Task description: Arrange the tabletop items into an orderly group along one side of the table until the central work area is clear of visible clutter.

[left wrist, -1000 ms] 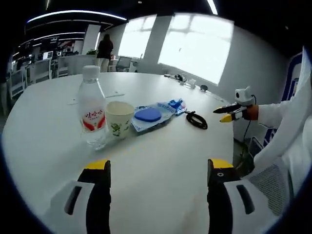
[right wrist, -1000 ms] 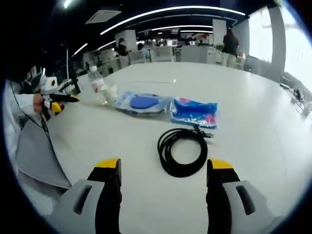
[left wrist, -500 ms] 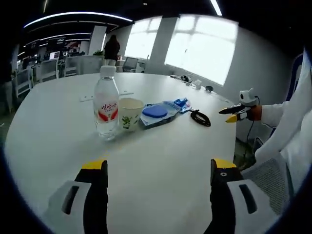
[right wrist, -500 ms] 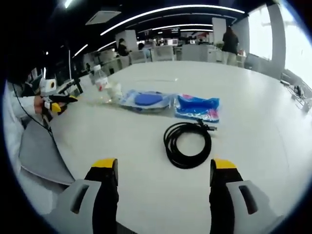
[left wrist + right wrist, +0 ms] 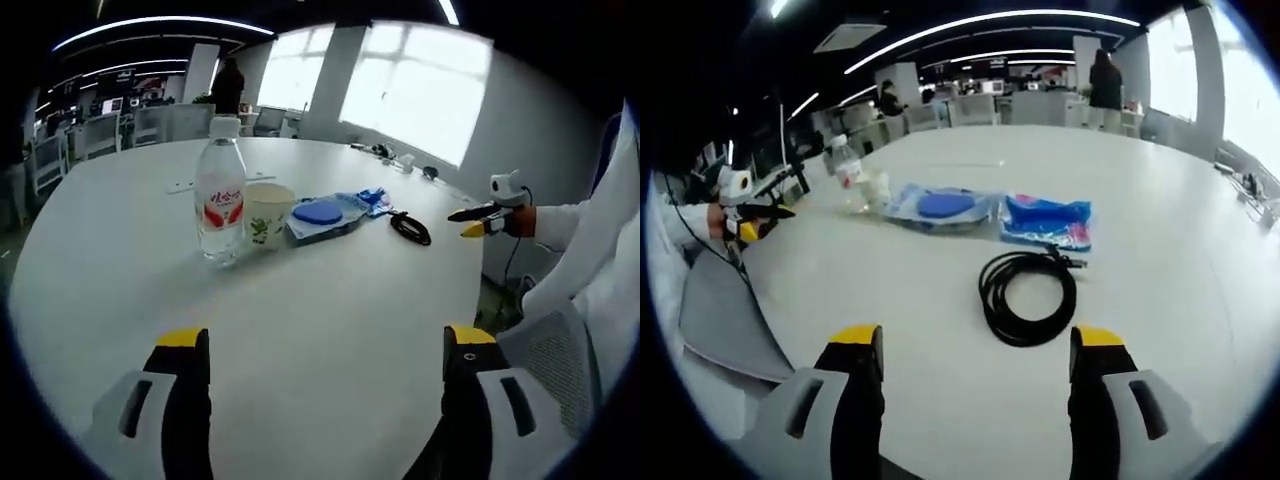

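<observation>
White round table [image 5: 330, 330], items lined up in a row across it. Left gripper view: left gripper [image 5: 325, 350] jaws spread wide, nothing between them, hovering over bare tabletop well short of the items. Water bottle [image 5: 220, 195] upright with red label, paper cup [image 5: 269, 214] upright just beside it, close enough that I can't tell if they touch. Next along, clear bag with a blue disc [image 5: 322, 213], then blue packet [image 5: 371, 198] mostly hidden behind it, then coiled black cable [image 5: 410, 228] flat on the table near the edge. The other tool [image 5: 478, 213] comes in from the right, held in a hand with a white sleeve, off the table edge. Windows behind, a person standing far back. Right gripper view: right gripper [image 5: 975, 350] also released, jaws apart, empty, low over the table edge. Cable [image 5: 1028, 295] lies directly ahead between the jaw lines, a loose coil with its plug end toward the blue packet [image 5: 1045, 222], which here is fully visible, blue with pink print, lying flat beside the clear bag [image 5: 937, 207]. Bottle [image 5: 846, 170] and cup [image 5: 874, 190] small and far at the left end of the row, detail too small. Left tool [image 5: 760, 222] at the left edge, held by a hand, chair back below it. Office desks and people in the background.
</observation>
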Demonstrator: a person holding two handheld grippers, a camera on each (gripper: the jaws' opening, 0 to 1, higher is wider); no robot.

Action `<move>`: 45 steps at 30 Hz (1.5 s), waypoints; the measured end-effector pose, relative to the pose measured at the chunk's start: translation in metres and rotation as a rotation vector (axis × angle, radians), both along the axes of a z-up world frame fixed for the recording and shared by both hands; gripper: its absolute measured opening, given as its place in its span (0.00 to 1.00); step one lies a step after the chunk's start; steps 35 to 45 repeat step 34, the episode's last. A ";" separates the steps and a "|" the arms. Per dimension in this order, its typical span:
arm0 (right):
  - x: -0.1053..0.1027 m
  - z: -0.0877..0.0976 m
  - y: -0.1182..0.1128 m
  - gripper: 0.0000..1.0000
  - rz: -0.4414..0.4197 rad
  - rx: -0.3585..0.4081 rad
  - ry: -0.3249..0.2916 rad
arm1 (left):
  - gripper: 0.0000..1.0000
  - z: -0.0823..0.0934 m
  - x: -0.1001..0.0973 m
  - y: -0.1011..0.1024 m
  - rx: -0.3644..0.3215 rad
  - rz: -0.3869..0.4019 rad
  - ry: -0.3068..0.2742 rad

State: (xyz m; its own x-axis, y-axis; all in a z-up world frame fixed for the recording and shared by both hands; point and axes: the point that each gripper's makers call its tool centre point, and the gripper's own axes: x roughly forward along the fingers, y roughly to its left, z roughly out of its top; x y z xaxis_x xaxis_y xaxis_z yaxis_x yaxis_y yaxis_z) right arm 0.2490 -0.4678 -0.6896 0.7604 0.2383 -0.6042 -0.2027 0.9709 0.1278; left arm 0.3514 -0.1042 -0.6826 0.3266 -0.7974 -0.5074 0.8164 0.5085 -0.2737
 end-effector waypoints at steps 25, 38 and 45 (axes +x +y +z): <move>0.005 0.001 0.001 0.75 0.005 0.002 -0.007 | 1.00 -0.001 -0.005 0.002 -0.006 0.016 0.007; 0.004 -0.002 -0.001 0.74 -0.002 0.006 -0.005 | 1.00 -0.001 -0.005 0.000 -0.009 0.015 0.010; 0.004 -0.002 -0.001 0.74 -0.002 0.006 -0.005 | 1.00 -0.001 -0.005 0.000 -0.009 0.015 0.010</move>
